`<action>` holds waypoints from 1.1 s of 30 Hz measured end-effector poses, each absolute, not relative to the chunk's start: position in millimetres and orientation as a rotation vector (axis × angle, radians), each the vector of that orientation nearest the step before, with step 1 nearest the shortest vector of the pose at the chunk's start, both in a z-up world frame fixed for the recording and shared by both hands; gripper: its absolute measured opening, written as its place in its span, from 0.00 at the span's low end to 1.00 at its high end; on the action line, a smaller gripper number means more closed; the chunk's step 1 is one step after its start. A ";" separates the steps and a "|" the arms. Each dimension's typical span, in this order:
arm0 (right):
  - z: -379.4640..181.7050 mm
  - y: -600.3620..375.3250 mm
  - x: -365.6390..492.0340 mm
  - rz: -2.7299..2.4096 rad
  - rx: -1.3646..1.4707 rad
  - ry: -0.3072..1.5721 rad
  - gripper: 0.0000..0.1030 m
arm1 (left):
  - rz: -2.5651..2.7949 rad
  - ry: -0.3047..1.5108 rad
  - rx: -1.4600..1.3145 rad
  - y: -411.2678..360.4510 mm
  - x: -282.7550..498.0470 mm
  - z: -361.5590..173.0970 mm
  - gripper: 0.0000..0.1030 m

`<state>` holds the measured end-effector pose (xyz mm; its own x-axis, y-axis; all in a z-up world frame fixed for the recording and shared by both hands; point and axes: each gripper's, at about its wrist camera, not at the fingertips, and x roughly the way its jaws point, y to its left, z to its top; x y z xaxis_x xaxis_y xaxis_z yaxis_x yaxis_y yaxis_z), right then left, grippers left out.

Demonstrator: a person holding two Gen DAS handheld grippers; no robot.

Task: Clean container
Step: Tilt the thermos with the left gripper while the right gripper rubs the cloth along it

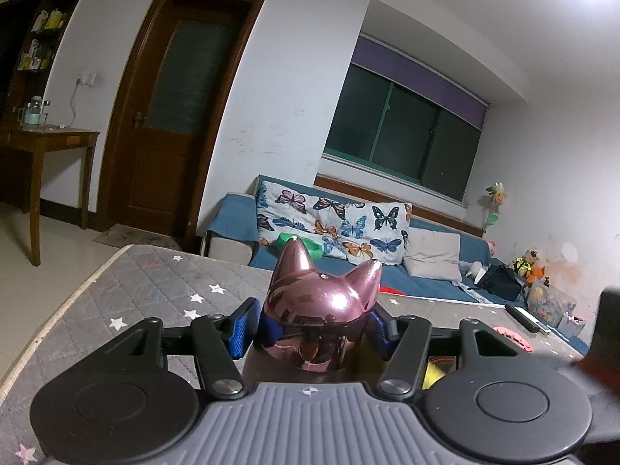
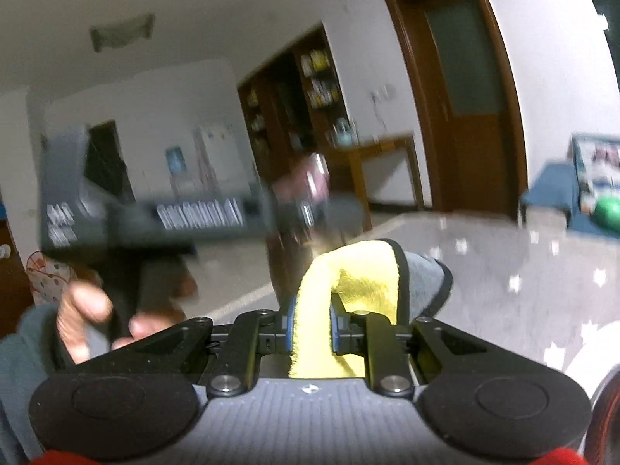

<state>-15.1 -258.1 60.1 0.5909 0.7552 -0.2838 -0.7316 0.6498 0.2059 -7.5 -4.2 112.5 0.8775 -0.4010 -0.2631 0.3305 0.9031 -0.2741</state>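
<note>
My left gripper [image 1: 316, 325] is shut on a shiny pink container with a cat-ear lid [image 1: 323, 298], held upright above a grey star-patterned mat [image 1: 162, 283]. Its blue pads [image 1: 244, 323] press the container's sides. My right gripper [image 2: 313, 327] is shut on a folded yellow and grey cloth [image 2: 348, 275]. In the blurred right wrist view, the left gripper [image 2: 128, 217] shows at left, held by a hand, with the pink container [image 2: 310, 186] at its front. The cloth is apart from the container.
A blue sofa [image 1: 426, 271] with butterfly cushions and a green bowl [image 1: 298, 242] stands behind the mat. A wooden door [image 1: 174, 116] and a wooden side table [image 1: 50, 155] are at left. Toys and a black bag [image 1: 500, 281] lie at right.
</note>
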 end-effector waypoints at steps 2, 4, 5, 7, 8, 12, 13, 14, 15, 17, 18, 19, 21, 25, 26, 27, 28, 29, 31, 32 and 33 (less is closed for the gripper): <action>69.6 -255.9 -16.6 0.876 0.051 0.328 0.16 | -0.383 0.320 -0.225 -4.5 -7.1 112.5 0.59; 69.1 -253.3 -20.0 0.881 0.025 0.323 0.16 | -0.378 0.319 -0.221 -5.0 -6.8 112.4 0.59; 66.3 -252.3 -22.2 0.881 0.020 0.327 0.16 | -0.370 0.317 -0.214 -5.6 -7.0 112.2 0.60; 59.3 -247.5 -22.7 0.876 0.014 0.350 0.16 | -0.365 0.316 -0.208 -6.0 -7.1 112.3 0.60; 53.9 -246.2 -23.2 0.872 0.015 0.367 0.16 | -0.366 0.317 -0.211 -6.0 -6.8 112.4 0.60; 31.3 -243.3 -16.3 0.858 0.032 0.448 0.16 | -0.370 0.318 -0.211 -8.1 -5.3 112.3 0.65; 26.1 -242.7 -13.6 0.855 0.036 0.467 0.16 | -0.369 0.318 -0.209 -9.3 -4.7 112.2 0.65; 21.6 -242.9 -12.0 0.852 0.040 0.485 0.16 | -0.367 0.318 -0.204 -10.8 -4.2 111.8 0.67; 17.9 -243.9 -11.4 0.849 0.045 0.502 0.16 | -0.365 0.318 -0.198 -12.2 -3.7 111.5 0.69; 13.7 -247.8 -10.8 0.843 0.057 0.527 0.16 | -0.359 0.315 -0.188 -14.5 -2.2 111.3 0.70; 12.3 -250.1 -10.6 0.839 0.063 0.538 0.16 | -0.356 0.314 -0.187 -15.1 -1.1 111.3 0.71; 12.2 -252.9 -10.6 0.837 0.074 0.545 0.16 | -0.355 0.313 -0.189 -15.3 0.0 111.3 0.71; 18.8 -261.0 -11.6 0.833 0.115 0.538 0.16 | -0.361 0.313 -0.200 -13.9 2.1 111.5 0.71; 43.2 -273.5 -4.2 0.850 0.202 0.466 0.16 | -0.378 0.305 -0.222 -9.1 1.7 111.1 0.70; 50.1 -275.3 -2.1 0.854 0.213 0.439 0.16 | -0.378 0.304 -0.224 -8.5 1.8 111.1 0.70; 56.7 -276.7 -1.2 0.858 0.214 0.411 0.16 | -0.377 0.303 -0.227 -7.4 2.2 111.0 0.70; 62.6 -277.0 0.0 0.866 0.209 0.386 0.16 | -0.377 0.300 -0.232 -6.1 2.3 111.1 0.70; 67.8 -276.4 -0.2 0.875 0.197 0.365 0.16 | -0.377 0.296 -0.236 -5.5 1.7 111.6 0.70; 73.2 -271.4 -0.7 0.887 0.153 0.341 0.16 | -0.378 0.289 -0.240 -4.7 0.8 113.2 0.70; 72.1 -268.7 -0.8 0.893 0.138 0.345 0.16 | -0.381 0.287 -0.241 -4.3 0.5 113.8 0.70; 69.1 -266.2 -0.8 0.898 0.129 0.355 0.16 | -0.386 0.287 -0.239 -4.3 0.0 113.8 0.70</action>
